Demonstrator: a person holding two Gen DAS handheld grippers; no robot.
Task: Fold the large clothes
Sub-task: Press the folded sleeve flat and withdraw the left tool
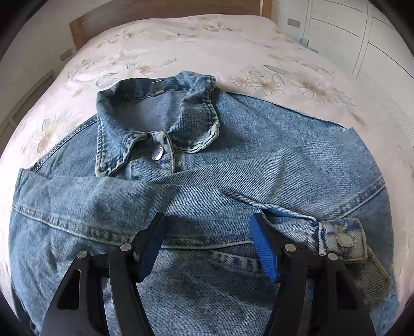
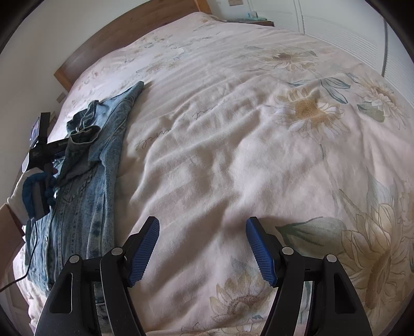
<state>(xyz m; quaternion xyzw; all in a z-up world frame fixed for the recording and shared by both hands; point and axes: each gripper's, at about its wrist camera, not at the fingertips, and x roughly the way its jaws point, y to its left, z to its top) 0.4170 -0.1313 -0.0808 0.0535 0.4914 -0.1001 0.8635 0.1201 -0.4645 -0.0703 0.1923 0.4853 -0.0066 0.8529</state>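
the denim jacket (image 1: 207, 160) lay front up on the floral bedspread (image 1: 233, 46), its collar (image 1: 157, 121) toward the wooden headboard (image 1: 165, 10) and its hem toward the person. one sleeve (image 1: 181, 204) was folded across the chest, so its long axis ran crosswise to the body of the jacket, ending in a buttoned cuff (image 1: 341, 240) at the right of the left wrist view.

the left gripper (image 1: 207, 232) hung directly over that sleeve, pointing steeply down, its blue pads (image 1: 262, 248) spread with nothing pinched; denim showed in the gap, but the pads did not press it. the cuff sat just beside the right-hand finger, outside the gap.

in the right wrist view the jacket (image 2: 90, 181) lay well off to the left edge, where a gloved hand (image 2: 31, 188) held the other tool. the right gripper (image 2: 203, 235) stood over bare bedspread (image 2: 233, 129), its jaws spread and empty, well apart from the garment.

by my judgement the left hand was much the nearer to the cloth, and the next fold probably turned on the jacket's collar-to-hem axis, with the right hand needing to cross leftward first.
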